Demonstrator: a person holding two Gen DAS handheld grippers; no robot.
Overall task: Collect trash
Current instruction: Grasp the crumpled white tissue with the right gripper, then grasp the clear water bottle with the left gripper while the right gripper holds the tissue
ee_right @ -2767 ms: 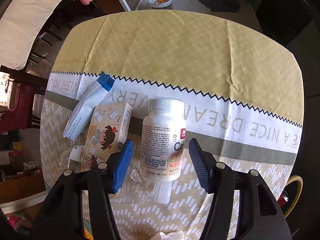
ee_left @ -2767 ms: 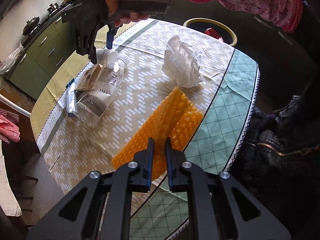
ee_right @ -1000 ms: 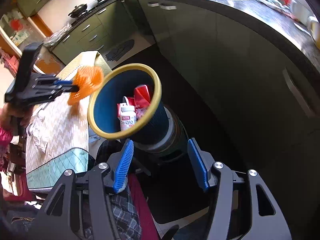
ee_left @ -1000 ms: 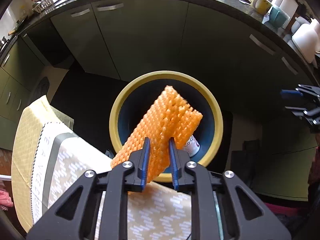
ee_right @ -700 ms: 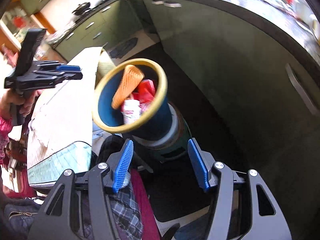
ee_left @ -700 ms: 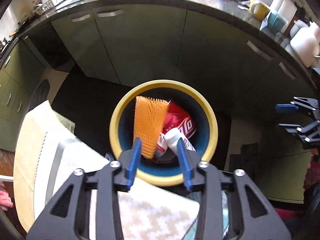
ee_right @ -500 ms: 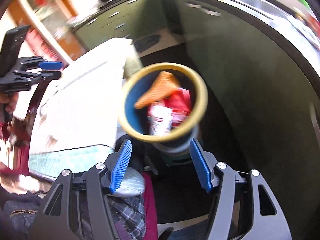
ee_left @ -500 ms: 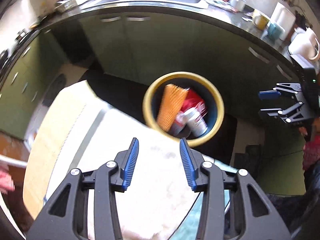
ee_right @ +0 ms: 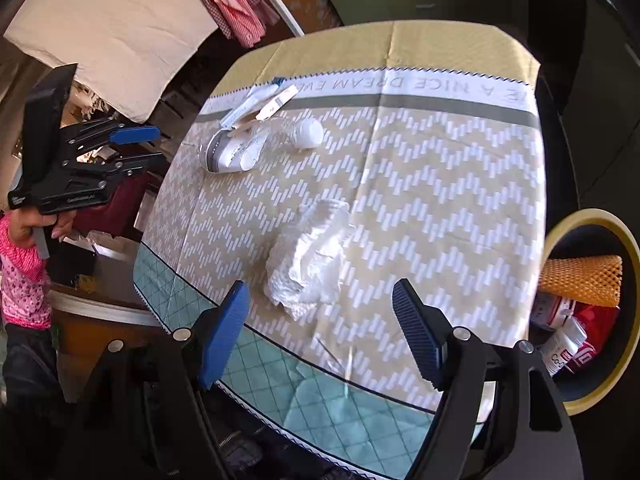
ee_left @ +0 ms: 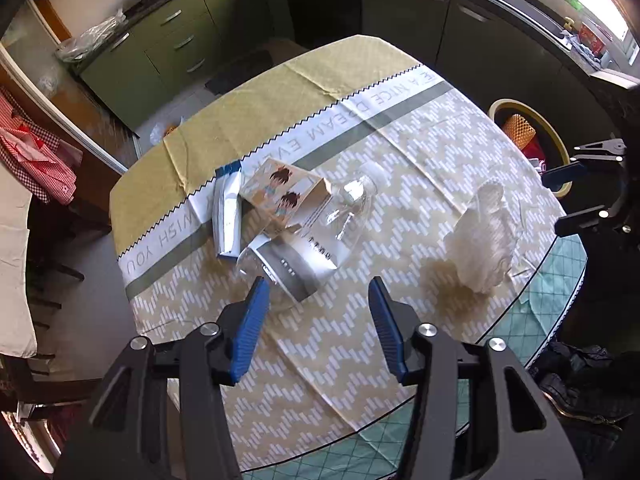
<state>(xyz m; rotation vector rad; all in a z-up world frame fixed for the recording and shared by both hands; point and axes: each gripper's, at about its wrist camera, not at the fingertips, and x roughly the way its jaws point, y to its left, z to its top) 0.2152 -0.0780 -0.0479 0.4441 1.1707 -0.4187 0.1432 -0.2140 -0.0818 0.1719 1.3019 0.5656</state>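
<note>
Trash is spread over the patterned tablecloth (ee_left: pixel 400 160), and every place below is taken from the clear plastic bottle (ee_left: pixel 316 236) lying on its side near the middle of the cloth. A small printed carton (ee_left: pixel 286 196) is propped against the bottle's far side, and a white sachet with a blue end (ee_left: pixel 228 216) lies just beyond the carton. A crumpled white tissue (ee_right: pixel 310 260) sits well apart from the bottle, toward the yellow-rimmed bin (ee_right: pixel 630 320) standing off the table edge; an orange foam net (ee_right: pixel 580 280), a white pill bottle and a red wrapper are already seen inside it. The left gripper (ee_left: pixel 318 320) is held above the bottle's base with its jaws spread wide and nothing between them. The right gripper (ee_right: pixel 322 332) is likewise wide and empty, poised over the tissue. Trouble is judged likeliest at the bottle: being round and smooth, it could be rolled away or squeezed out by a closing grasp, and the leaning carton could be knocked off the cloth. The tissue, being loose, might be caught only partly and torn or dropped short of the bin
</note>
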